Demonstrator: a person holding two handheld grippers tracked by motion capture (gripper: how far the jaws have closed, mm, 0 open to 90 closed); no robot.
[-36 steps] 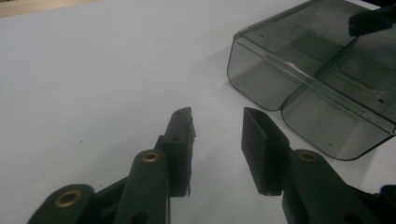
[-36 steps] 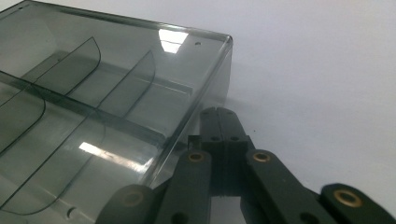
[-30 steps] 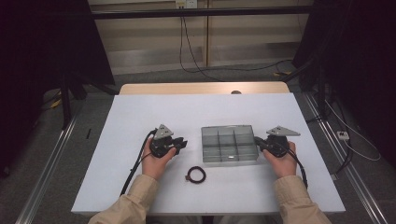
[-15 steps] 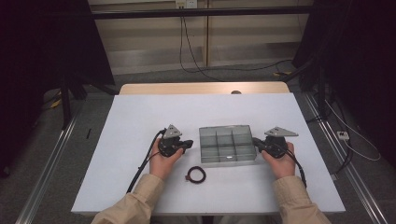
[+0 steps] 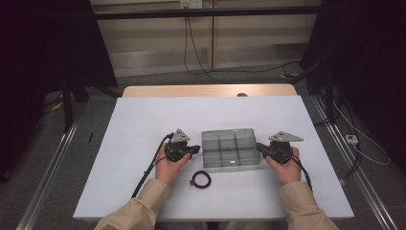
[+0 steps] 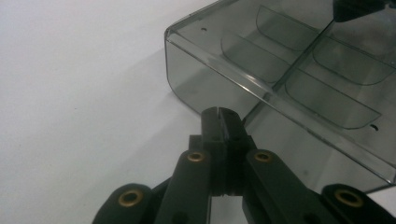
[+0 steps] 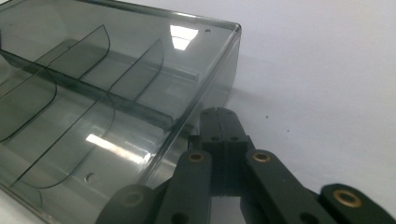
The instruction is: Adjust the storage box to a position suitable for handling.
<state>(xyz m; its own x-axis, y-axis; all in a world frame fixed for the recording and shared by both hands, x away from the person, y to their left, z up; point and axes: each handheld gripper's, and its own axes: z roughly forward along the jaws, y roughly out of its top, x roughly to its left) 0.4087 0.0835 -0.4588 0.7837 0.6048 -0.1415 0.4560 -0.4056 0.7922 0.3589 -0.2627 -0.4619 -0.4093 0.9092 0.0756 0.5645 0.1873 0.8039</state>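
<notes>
Left gripper [image 6: 223, 113] and right gripper [image 7: 219, 112] had jaws fully closed, empty, tips beside opposite end walls of the smoked compartment box [image 5: 231, 147] near the table's [image 5: 143, 120] front edge.

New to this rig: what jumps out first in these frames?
A smoky clear divided tray sits mid-table, with its compartments looking empty. A hand-held gripper flanks each end, left and right, both with jaws shut right at the tray's walls. A small black ring lies on the white table just in front.
</notes>
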